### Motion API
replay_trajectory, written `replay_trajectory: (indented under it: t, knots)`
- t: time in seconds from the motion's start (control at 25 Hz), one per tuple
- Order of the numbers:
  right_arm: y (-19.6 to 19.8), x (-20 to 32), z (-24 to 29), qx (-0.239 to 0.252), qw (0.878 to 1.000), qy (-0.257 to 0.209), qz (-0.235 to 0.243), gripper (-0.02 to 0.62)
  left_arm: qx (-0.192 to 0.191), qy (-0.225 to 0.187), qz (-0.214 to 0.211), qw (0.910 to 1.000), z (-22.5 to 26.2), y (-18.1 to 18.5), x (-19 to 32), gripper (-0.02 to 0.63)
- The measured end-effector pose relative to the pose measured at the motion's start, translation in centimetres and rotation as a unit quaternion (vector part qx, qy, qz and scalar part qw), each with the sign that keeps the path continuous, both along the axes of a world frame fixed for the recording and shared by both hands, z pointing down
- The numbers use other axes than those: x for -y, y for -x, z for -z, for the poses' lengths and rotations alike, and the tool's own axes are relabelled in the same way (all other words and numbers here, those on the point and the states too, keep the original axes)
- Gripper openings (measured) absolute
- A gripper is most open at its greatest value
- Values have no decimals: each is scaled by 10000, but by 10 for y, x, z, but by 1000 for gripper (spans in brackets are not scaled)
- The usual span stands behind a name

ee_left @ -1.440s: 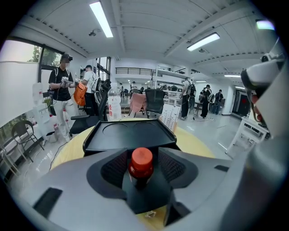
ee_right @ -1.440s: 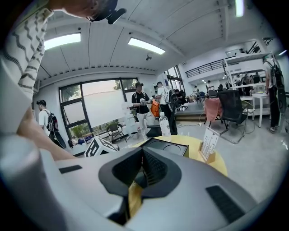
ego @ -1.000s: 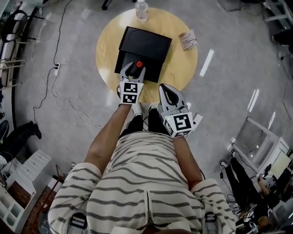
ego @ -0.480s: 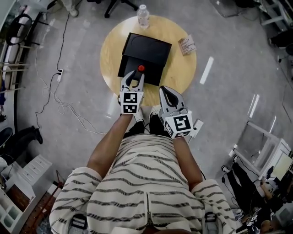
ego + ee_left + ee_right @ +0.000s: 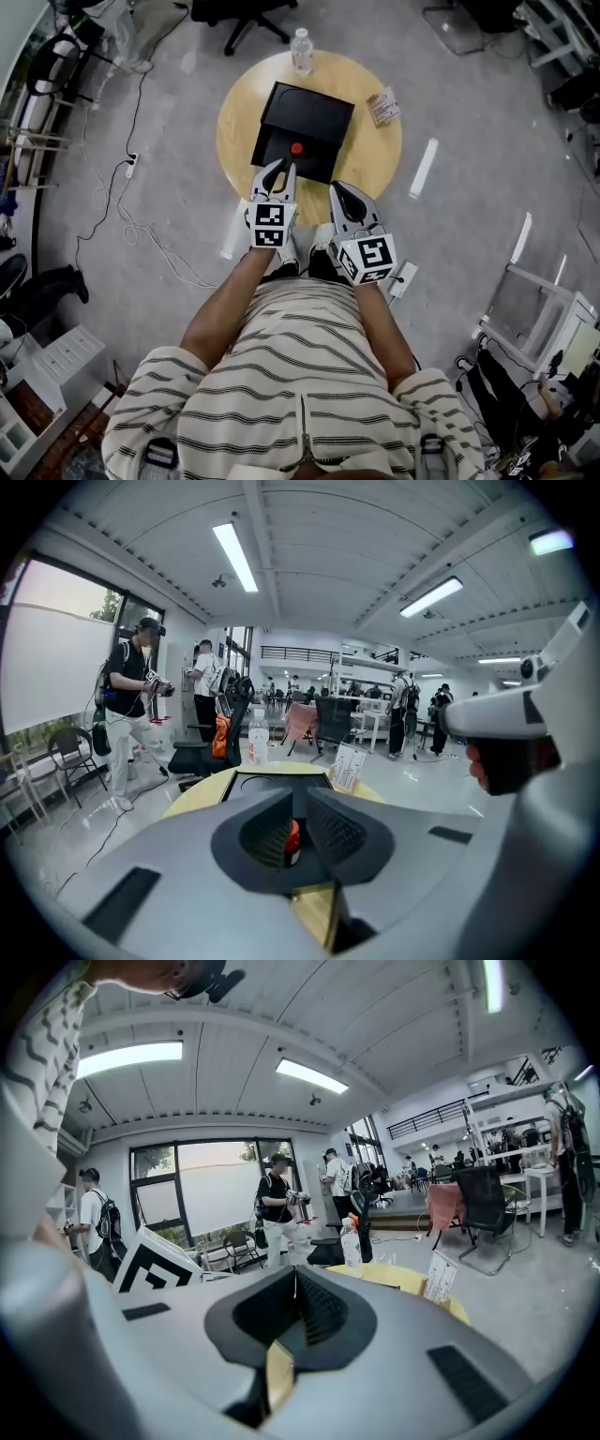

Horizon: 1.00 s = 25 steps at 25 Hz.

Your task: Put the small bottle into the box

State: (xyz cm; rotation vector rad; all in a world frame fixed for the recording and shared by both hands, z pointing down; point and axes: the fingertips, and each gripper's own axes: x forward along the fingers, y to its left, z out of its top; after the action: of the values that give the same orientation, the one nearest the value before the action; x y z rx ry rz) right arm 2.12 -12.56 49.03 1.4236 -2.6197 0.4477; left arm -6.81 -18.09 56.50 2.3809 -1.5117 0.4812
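The small bottle, seen by its red cap (image 5: 296,148), stands inside the open black box (image 5: 309,112) on the round wooden table (image 5: 375,150). My left gripper (image 5: 284,167) hovers just short of it, at the box's near edge. Its jaws have just been closing and now stand a narrow slit apart with nothing between them. In the left gripper view the red cap (image 5: 293,841) shows through that slit, beyond the left gripper (image 5: 298,799). My right gripper (image 5: 339,187) is shut and empty by the table's near rim, its jaws meeting in the right gripper view (image 5: 294,1271).
A clear water bottle (image 5: 301,49) stands at the table's far edge and a small printed card (image 5: 383,107) at its right. An office chair (image 5: 244,14) is behind the table. Cables (image 5: 131,216) run over the floor at left. People (image 5: 131,705) stand in the room.
The left gripper drew back toward me and rose off the red-capped bottle, which stayed in the box. Its jaws went from wide around the bottle to a narrow slit. The right gripper hardly moved.
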Motion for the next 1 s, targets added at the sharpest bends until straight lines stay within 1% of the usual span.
replay_trajectory:
  t: [0.28,0.52,0.8,1.0]
  knots:
    - [3,-3,10,-11,10000,-75,-2,20,0,-220,41,9997,26,5,-15,21]
    - [3,-2,16,78,9999,-135,-32,20,-55,-327,-26,9994,42,5,-22,21]
    - [5,2,24,80,9997,-217,-17,20,-48,-588,-134,9982,65,3,-27,21]
    - [3,5,25,123,9996,-227,-63,20,-63,-688,-172,9975,74,3,-33,20]
